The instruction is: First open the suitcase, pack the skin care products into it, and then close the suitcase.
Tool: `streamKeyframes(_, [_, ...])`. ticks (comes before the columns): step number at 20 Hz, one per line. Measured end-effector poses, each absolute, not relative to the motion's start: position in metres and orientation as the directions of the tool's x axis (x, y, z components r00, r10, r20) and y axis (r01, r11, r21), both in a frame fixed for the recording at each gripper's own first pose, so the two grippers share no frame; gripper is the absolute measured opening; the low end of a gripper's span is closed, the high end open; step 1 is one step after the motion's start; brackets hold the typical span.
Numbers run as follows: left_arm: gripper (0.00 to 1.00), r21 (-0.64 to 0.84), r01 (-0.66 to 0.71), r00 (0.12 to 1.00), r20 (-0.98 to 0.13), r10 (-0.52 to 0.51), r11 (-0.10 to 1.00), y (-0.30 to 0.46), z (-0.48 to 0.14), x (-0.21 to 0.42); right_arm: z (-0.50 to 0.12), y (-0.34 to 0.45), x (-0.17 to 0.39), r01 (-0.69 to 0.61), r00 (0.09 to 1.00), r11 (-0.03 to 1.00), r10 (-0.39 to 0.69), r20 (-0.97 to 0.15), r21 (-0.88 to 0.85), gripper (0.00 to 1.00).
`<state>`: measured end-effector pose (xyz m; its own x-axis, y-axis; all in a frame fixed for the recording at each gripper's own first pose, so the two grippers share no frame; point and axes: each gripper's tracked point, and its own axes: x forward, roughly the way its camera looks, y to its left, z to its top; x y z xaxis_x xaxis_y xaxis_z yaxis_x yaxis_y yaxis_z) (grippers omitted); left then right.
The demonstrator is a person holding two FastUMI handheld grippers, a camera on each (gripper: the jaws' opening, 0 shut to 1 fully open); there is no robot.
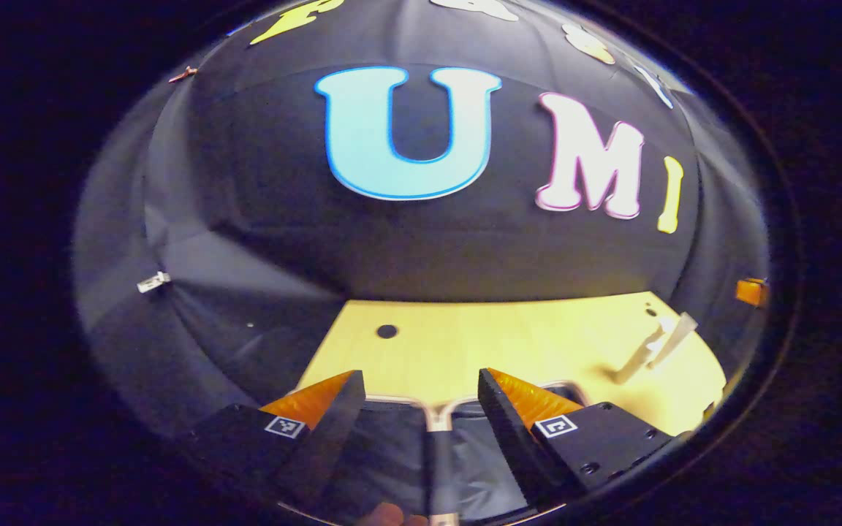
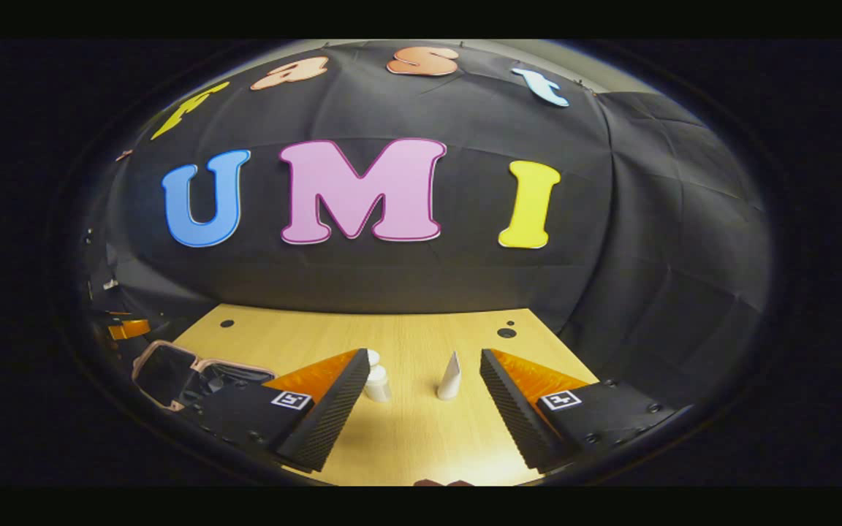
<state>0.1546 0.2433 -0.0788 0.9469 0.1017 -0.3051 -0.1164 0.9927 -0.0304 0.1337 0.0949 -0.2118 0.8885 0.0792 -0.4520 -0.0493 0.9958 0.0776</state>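
- Left gripper view: rides low over the open suitcase with dark lining and pale metallic rim [image 1: 435, 416], very near it; faces forward across the light wooden tabletop [image 1: 509, 343] toward the black cloth back wall [image 1: 406, 241].
- In that view, the two white skin care containers [image 1: 655, 347] stand far off at the right edge.
- Right gripper view: sits just above the tabletop [image 2: 406, 438], facing the same back wall [image 2: 406, 277] squarely; white bottle [image 2: 376, 380] and white cone-shaped tube [image 2: 450, 378] lie close ahead.
- Shared ground: the tabletop, the wall, the white containers, and the suitcase [image 2: 172, 372], seen at far left from the right gripper view.
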Motion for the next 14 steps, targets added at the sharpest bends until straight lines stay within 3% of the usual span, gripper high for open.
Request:
streamKeyframes(2, [0.96,-0.068,0.016,0.958,-0.284,-0.035,0.998,0.151,-0.073,0.16,-0.229,0.091,0.136,-0.074,0.878,0.994,0.101,-0.468,0.075,0.97])
streamKeyframes(5, [0.96,0.016,0.116,0.938,-0.33,-0.104,0.993,0.068,-0.1,0.183,-0.259,0.075,0.143,-0.074,0.861,0.994,0.105,-0.498,0.082,0.97])
streamKeyframes(10, [0.96,0.01,0.183,0.885,-0.438,-0.16,0.983,-0.016,-0.155,0.221,-0.327,0.066,0.16,-0.09,0.811,0.988,0.146,-0.567,0.125,0.97])
streamKeyframes(14, [0.96,0.023,0.16,0.861,-0.492,-0.128,0.987,-0.05,-0.209,0.266,-0.375,0.065,0.176,-0.162,0.751,0.977,0.212,-0.625,0.137,0.97])
